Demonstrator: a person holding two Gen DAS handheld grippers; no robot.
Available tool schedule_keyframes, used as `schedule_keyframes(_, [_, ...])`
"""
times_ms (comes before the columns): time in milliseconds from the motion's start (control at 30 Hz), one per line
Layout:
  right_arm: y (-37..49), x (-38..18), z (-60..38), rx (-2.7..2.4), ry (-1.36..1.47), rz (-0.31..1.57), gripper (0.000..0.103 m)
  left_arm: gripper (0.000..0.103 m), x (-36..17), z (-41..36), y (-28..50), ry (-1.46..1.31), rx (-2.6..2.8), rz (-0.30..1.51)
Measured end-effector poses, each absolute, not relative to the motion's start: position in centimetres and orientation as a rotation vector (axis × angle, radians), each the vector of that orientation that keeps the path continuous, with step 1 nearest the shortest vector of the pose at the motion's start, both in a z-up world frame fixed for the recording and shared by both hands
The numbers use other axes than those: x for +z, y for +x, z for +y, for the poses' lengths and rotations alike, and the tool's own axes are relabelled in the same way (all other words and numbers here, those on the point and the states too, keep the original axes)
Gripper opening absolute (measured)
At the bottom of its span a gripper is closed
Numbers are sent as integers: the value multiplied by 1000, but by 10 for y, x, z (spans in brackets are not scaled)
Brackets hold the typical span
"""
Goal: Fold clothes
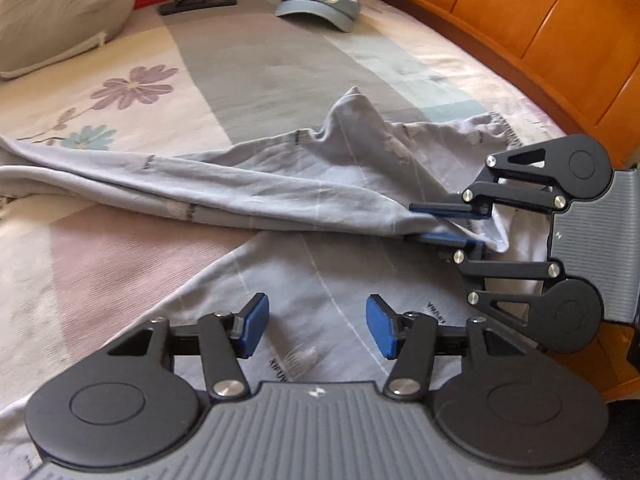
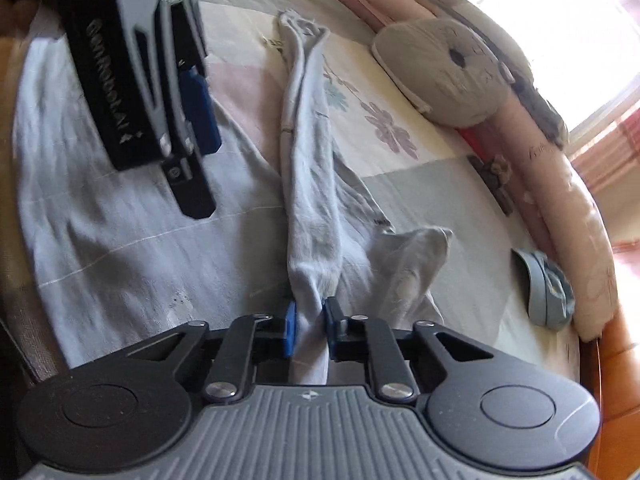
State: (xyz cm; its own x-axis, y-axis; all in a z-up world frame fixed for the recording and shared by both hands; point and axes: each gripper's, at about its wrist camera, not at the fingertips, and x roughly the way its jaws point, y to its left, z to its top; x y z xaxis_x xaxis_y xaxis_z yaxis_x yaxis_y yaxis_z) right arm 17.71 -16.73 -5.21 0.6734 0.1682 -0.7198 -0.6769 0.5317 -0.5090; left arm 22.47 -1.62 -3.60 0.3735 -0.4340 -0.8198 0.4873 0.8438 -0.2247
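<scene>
A pale blue-grey garment (image 1: 280, 184) lies crumpled on the flowered bedsheet (image 1: 132, 88), with one long bunched part stretched out to the left. My left gripper (image 1: 316, 320) hovers just above a flat part of the cloth, open, with nothing between its blue pads. My right gripper (image 1: 416, 222) comes in from the right, turned on its side, and is shut on the end of the bunched part. In the right wrist view the gathered garment (image 2: 312, 200) runs straight away from my right gripper (image 2: 310, 314), pinched between its pads. My left gripper (image 2: 196, 112) shows side-on at the upper left.
A blue cap (image 1: 320, 4) lies far up the bed. A grey cushion (image 1: 60, 12) sits at the far left and a dark hair clip (image 1: 196, 0) beside it. The orange wooden bed frame (image 1: 520, 32) borders the right side. A bright window (image 2: 580, 40) is beyond the cushion.
</scene>
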Motion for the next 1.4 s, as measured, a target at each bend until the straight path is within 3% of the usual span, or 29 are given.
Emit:
schedule_keyframes(200, [188,-43,-175,487,-757,700,18,61,-39,-10,242,-145,-703,1069])
schedule_keyframes(267, [189,-40,-177,479,-726,699,10,63,-40,-9,245,-190,-719,1075])
schedule_keyframes(467, [199,-30,-189,548,-542,756,6,64,-49,-3,255,-357,-727,1083])
schedule_keyframes(933, [195,-39,-202,781,-348,870,8,62,-83,16,271,-711,-659,1063])
schedule_keyframes(1100, [192,-37,-209,796,-322,872,14,43,-90,21,273,-723,-636,1042])
schedule_keyframes(1233, [192,-35,-218,770,-305,868,18,16,-104,35,278,-804,-596,1051])
schedule_keyframes(1400, [189,-35,-226,735,-270,875,20,9,-110,34,281,-809,-567,1043])
